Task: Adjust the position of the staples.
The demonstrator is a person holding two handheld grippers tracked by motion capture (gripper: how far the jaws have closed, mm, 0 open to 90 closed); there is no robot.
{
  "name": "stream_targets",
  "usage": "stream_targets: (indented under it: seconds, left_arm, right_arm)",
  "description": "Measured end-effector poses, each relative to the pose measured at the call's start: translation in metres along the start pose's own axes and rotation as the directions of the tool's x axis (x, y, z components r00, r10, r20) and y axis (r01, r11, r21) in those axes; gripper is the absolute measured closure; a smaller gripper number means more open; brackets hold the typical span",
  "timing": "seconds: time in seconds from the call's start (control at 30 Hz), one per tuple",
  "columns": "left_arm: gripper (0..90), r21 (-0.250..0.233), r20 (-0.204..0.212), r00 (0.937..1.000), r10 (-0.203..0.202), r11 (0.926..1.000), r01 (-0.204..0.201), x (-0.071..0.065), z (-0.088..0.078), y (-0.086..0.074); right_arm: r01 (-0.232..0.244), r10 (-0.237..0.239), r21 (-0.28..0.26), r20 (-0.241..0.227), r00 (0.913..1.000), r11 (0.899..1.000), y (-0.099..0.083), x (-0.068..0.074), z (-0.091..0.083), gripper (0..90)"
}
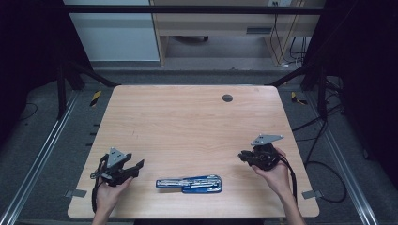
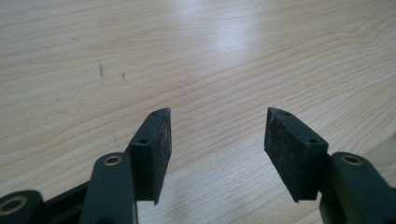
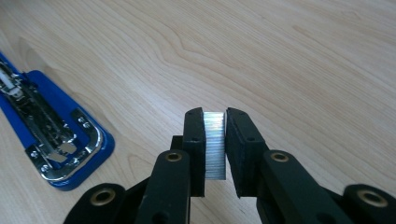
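stapler point(image 1: 189, 183): blue, lies opened out flat near the table's point(image 1: 187, 122) front edge, about mid-width, between the two hands; metal staple channel faces up in the right gripper view point(image 3: 51, 135). Likely laid open this way so the channel can take a refill (judgement).
staple strip point(image 3: 215, 144): silvery block of staples, pinched upright between the right gripper's pads; held above bare wood, well apart from the stapler.
right gripper point(image 1: 248, 157): near the table's right edge toward the front, held in the person's right hand point(image 1: 272, 171); jaws closed down to the width of the strip, clamped on it point(image 3: 215, 116). Nothing else touched.
left gripper point(image 1: 137, 166): near the front-left corner, held in the left hand point(image 1: 110, 185); jaws spread wide, nothing between them point(image 2: 217, 135), only bare wood ahead. Looks parked, possibly free to steady the stapler (judgement).
left pads point(image 2: 161, 149): dark, rough-faced, clear of the table surface as far as visible.
table: light wood, small dark round cap point(image 1: 227, 98) near the back edge; otherwise bare.
step (judgement): staples in hand, stapler open, loading not yet done.
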State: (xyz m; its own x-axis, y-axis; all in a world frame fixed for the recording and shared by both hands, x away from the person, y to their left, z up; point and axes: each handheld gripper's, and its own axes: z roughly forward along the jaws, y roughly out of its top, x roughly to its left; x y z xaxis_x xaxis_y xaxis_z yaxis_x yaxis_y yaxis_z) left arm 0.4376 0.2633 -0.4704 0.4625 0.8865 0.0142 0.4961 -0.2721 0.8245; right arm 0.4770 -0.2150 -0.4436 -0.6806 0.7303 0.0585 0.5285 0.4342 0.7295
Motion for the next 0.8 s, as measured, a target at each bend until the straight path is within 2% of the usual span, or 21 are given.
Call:
stream_targets:
  seconds: [0.3, 0.37, 0.4, 0.43, 0.47, 0.53, 0.73, 0.8]
  left_arm:
    - [42.1, 0.002, 0.006, 1.0, 0.008, 1.0, -0.008, -0.001, 0.0, 0.0]
    - [42.2, 0.003, 0.006, 1.0, 0.007, 1.0, -0.007, -0.001, 0.0, 0.0]
    - [42.2, 0.003, 0.007, 0.9999, 0.008, 1.0, -0.008, -0.001, 0.0, 0.0]
    - [42.2, 0.003, 0.007, 0.9999, 0.008, 1.0, -0.008, -0.001, 0.0, 0.0]
    - [42.2, 0.003, 0.007, 0.9999, 0.008, 1.0, -0.008, -0.001, 0.0, 0.0]
    - [42.3, 0.004, 0.008, 0.9999, 0.011, 0.9999, -0.011, -0.001, 0.001, 0.0]
    - [42.3, 0.004, 0.013, 0.9999, 0.008, 1.0, -0.008, -0.002, 0.001, 0.0]
    - [42.3, 0.006, 0.016, 0.9998, 0.01, 0.9999, -0.01, -0.002, 0.001, 0.0]
  right_arm:
    - [0.071, -0.073, -0.032, -0.076, 0.9944, 0.997, 0.01, 0.011, -0.007, 78.8]
    - [0.097, -0.101, -0.038, -0.107, 0.9891, 0.995, 0.013, 0.016, -0.008, 78.8]
    - [0.097, -0.101, -0.038, -0.107, 0.9891, 0.995, 0.013, 0.016, -0.008, 78.8]
    - [0.107, -0.111, -0.042, -0.132, 0.985, 0.993, 0.015, 0.018, -0.009, 78.8]
    - [0.107, -0.111, -0.042, -0.132, 0.985, 0.993, 0.015, 0.018, -0.009, 78.8]
    - [0.134, -0.139, -0.042, -0.152, 0.9786, 0.99, 0.018, 0.022, -0.009, 78.8]
    - [0.162, -0.167, -0.044, -0.184, 0.9685, 0.986, 0.02, 0.027, -0.01, 78.8]
    - [0.175, -0.18, -0.043, -0.203, 0.9624, 0.984, 0.022, 0.029, -0.009, 78.8]
